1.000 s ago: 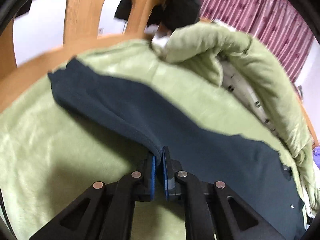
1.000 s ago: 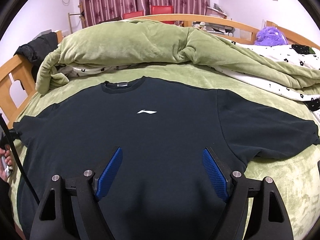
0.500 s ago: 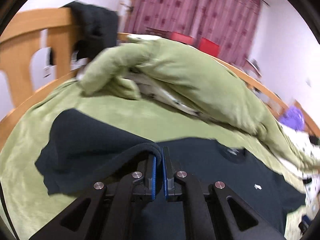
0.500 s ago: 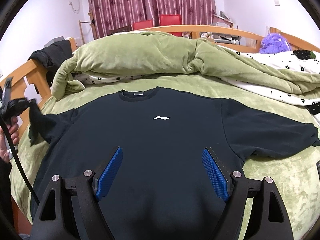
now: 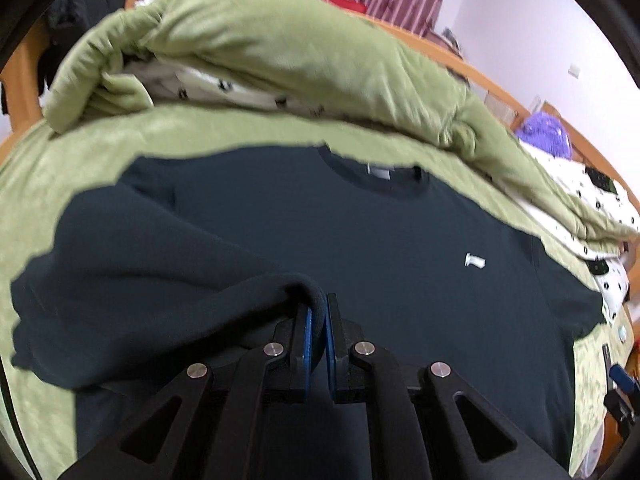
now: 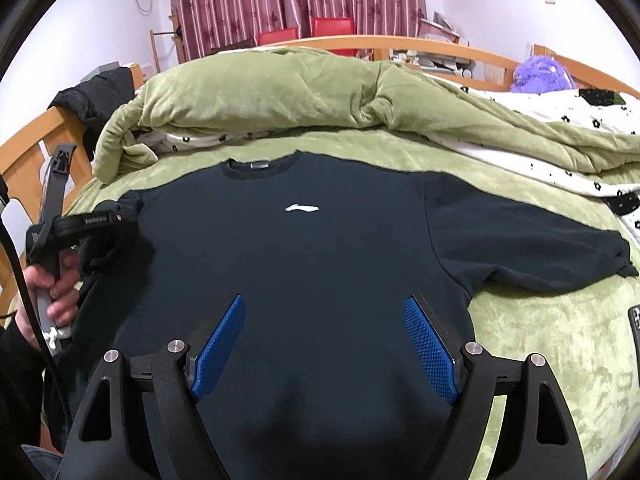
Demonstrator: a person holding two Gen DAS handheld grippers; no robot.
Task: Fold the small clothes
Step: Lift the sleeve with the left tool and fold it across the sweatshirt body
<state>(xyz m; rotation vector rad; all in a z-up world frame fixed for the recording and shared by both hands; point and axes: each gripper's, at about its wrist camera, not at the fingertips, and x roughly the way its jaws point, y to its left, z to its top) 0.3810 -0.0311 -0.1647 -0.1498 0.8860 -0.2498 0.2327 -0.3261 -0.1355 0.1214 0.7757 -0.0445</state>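
A dark navy sweatshirt [image 6: 320,260] with a small white logo [image 6: 302,208] lies face up on the green bed cover. My left gripper [image 5: 316,312] is shut on the cuff of its left sleeve [image 5: 160,280], and the sleeve is lifted and drawn in over the chest. In the right wrist view that left gripper [image 6: 130,214] shows at the shirt's left shoulder, held by a hand [image 6: 52,292]. My right gripper [image 6: 324,308] hangs open above the shirt's lower middle, nothing between its blue pads. The other sleeve [image 6: 520,248] lies spread out to the right.
A rolled green quilt [image 6: 280,92] and a white flowered sheet [image 6: 560,168] lie behind the collar. The wooden bed frame [image 6: 24,160] runs along the left and back, with a black jacket [image 6: 96,96] on it. A purple plush toy [image 6: 540,76] and a phone [image 6: 634,328] are at the right.
My left gripper has carried the sleeve cuff from the bed's left edge in toward the shirt's body, rolling as it went. The right gripper drew back slightly and stayed open.
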